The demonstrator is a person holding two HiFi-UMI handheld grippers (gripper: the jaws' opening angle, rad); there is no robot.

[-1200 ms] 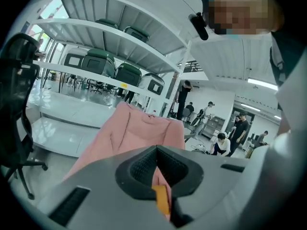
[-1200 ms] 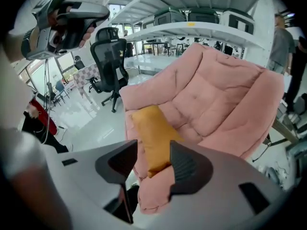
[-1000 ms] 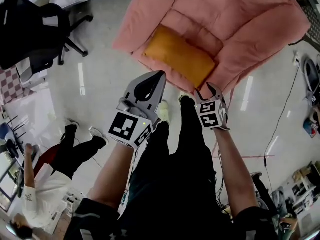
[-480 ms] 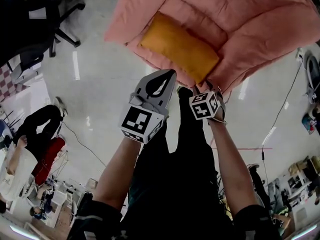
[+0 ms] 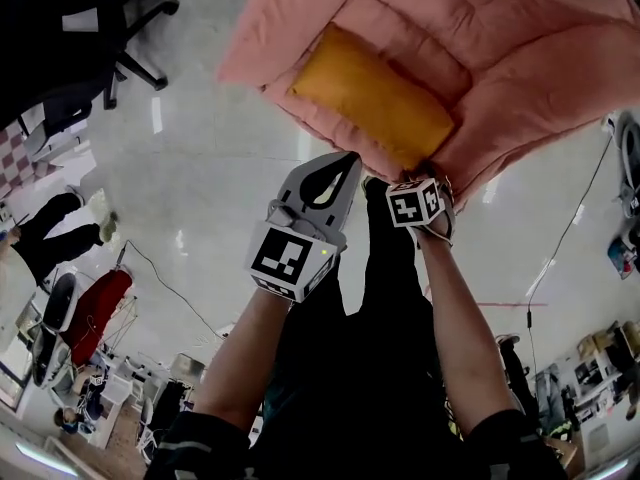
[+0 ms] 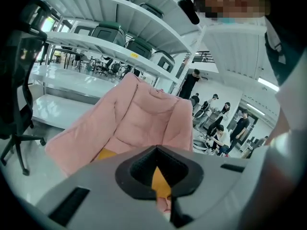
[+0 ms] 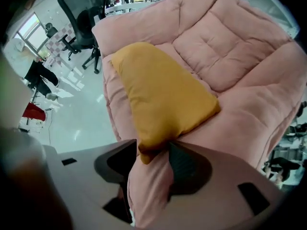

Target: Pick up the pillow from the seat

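An orange pillow [image 5: 370, 98] lies on the seat of a pink padded lounge chair [image 5: 520, 38]. My right gripper [image 5: 428, 173] is at the pillow's near corner, by the seat's front edge. In the right gripper view the pillow [image 7: 158, 95] fills the middle, and its corner and a fold of pink seat [image 7: 225, 42] sit between the jaws of the right gripper [image 7: 151, 150], which are wide and closing. My left gripper [image 5: 343, 160] hangs shut just short of the seat. Its view shows the pink chair [image 6: 139, 123] and a bit of pillow [image 6: 160, 183] through the left gripper [image 6: 156, 150].
A black office chair [image 5: 60, 58] stands on the glossy floor to the left. A person's legs [image 5: 50, 238] are at the far left and a cable [image 5: 590, 208] runs at the right. White shelving [image 6: 120, 42] and several people [image 6: 225, 123] are behind the pink chair.
Both grippers have moved forward to the seat. The right one has reached the pillow's near corner. The left one has come close to the seat's front edge.
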